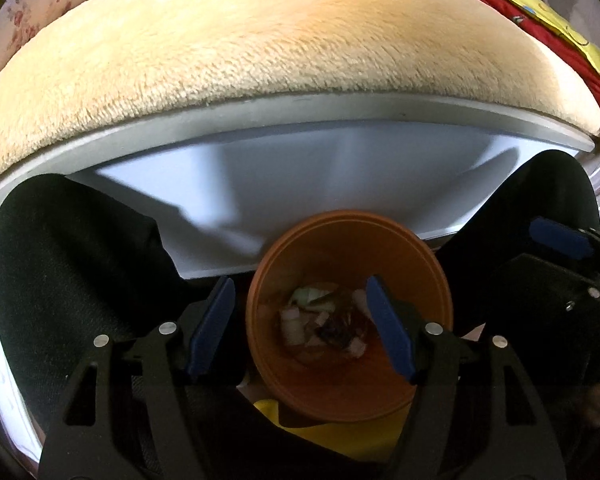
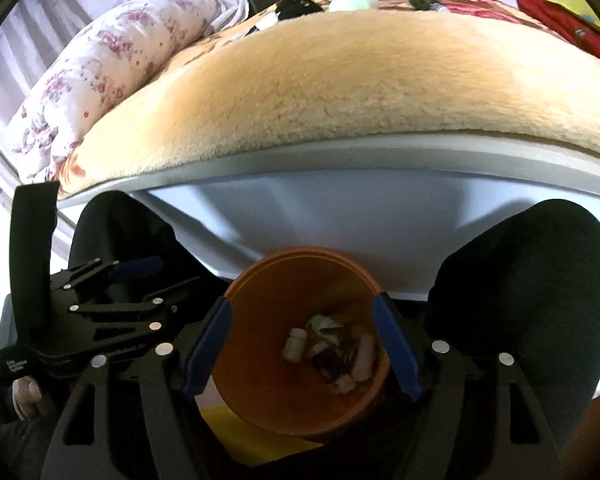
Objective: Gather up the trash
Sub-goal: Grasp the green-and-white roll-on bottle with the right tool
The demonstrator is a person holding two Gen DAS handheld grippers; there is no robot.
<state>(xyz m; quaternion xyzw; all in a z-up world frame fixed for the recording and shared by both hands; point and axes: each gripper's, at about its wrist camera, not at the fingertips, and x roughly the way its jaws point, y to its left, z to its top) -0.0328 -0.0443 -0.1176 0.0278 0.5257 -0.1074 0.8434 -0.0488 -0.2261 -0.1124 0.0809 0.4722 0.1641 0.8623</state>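
An orange bin [image 1: 352,384] stands on the floor between the person's black-clad knees, below the bed's edge. It holds several scraps of trash [image 1: 324,324], white, green and dark. It also shows in the right wrist view [image 2: 268,396] with the trash [image 2: 332,350] at its bottom. My left gripper [image 1: 300,328] is open and empty above the bin. My right gripper [image 2: 300,344] is open and empty above it too. The right gripper shows at the right edge of the left wrist view [image 1: 560,240]; the left gripper shows at the left of the right wrist view [image 2: 120,280].
A tan plush blanket [image 2: 360,80] covers the bed above a grey-white frame [image 2: 340,196]. A floral pillow [image 2: 100,72] lies at the left. Small items [image 2: 352,2] lie at the far side. Red and yellow cloth [image 1: 540,20] lies at the right. Black knees [image 1: 72,256] flank the bin.
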